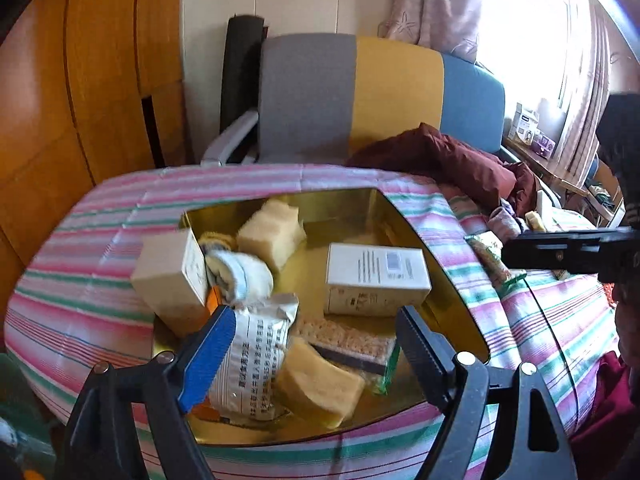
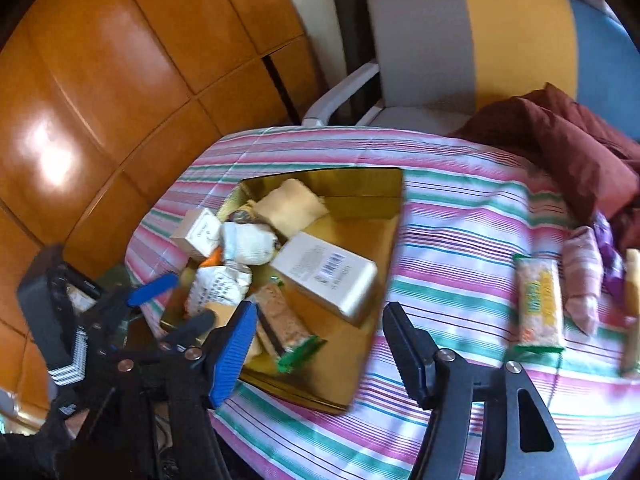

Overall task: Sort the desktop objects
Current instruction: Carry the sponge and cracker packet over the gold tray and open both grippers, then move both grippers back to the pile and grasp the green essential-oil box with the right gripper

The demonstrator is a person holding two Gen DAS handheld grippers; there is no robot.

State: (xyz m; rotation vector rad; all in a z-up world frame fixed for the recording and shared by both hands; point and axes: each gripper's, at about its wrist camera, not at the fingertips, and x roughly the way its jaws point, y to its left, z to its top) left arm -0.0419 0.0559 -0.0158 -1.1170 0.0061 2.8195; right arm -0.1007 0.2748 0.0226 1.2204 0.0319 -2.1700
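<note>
Left wrist view: the left gripper (image 1: 308, 344) is hanging over the near end of a gold tray (image 1: 452, 300), its jaws standing wide with nothing pressed between them. The tray is sitting on a pink, green and white striped cloth (image 1: 100, 216). Lying inside it: a white box (image 1: 376, 278) right of centre, a tan box (image 1: 172, 276) leaning at the left rim, a pale sponge block (image 1: 272, 232) toward the far end, a rolled white cloth (image 1: 244, 276) beside it, a printed silver packet (image 1: 260, 356) under the blue finger, a yellow block (image 1: 320, 386) at the near edge, and a wrapped snack bar (image 1: 352, 344) between the yellow block and the white box. Another snack bar (image 1: 494, 258) is lying on the cloth to the right of the tray, just beside the tip of the right gripper (image 1: 568, 250). A dark red garment (image 1: 440, 160) is lying at the far right. Right wrist view: the right gripper (image 2: 320, 344) is hovering over the tray's (image 2: 360, 196) near right corner, jaws moderately apart and holding nothing. The left gripper (image 2: 176, 300) is showing at the tray's near left. The loose snack bar (image 2: 538, 308) is resting on the cloth (image 2: 460, 216) well to the right, a pink bundle (image 2: 584, 276) just beyond it.
</note>
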